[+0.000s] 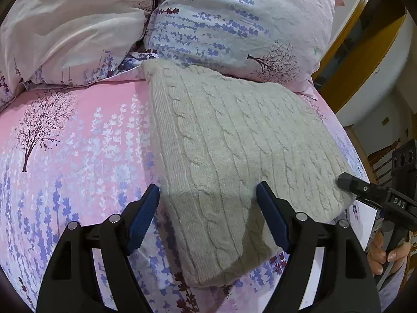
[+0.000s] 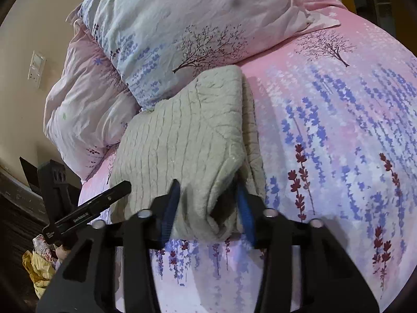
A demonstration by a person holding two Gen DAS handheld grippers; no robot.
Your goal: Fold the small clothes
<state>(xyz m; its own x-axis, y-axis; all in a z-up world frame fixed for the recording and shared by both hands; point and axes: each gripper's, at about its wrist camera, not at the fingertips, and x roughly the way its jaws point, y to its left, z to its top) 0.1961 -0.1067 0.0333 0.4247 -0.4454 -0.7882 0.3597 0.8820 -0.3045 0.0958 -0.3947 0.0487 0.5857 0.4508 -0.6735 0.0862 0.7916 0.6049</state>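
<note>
The left gripper (image 1: pixel 208 219) had its 2 blue pads (image 1: pixel 144 216) spread wide apart. Nothing was held between them. It hung just over the near edge of a folded cream sweater (image 1: pixel 234 143).

The right gripper (image 2: pixel 209 208) had its jaws partly closed around a thick folded corner of the sweater (image 2: pixel 187 135). The wool filled the gap between the 2 blue pads (image 2: pixel 245 208) and touched both.

The sweater was knitted with rope-like lines. It lay folded on a pink bedspread (image 1: pixel 78 135) with purple flowers and dark trees printed on it. Its far end touched a pale blue pillow (image 1: pixel 234 20). A pink pillow (image 1: pixel 65 26) sat beside that one. In the left view, the person's hand (image 1: pixel 383 255) showed at the right edge.
</note>
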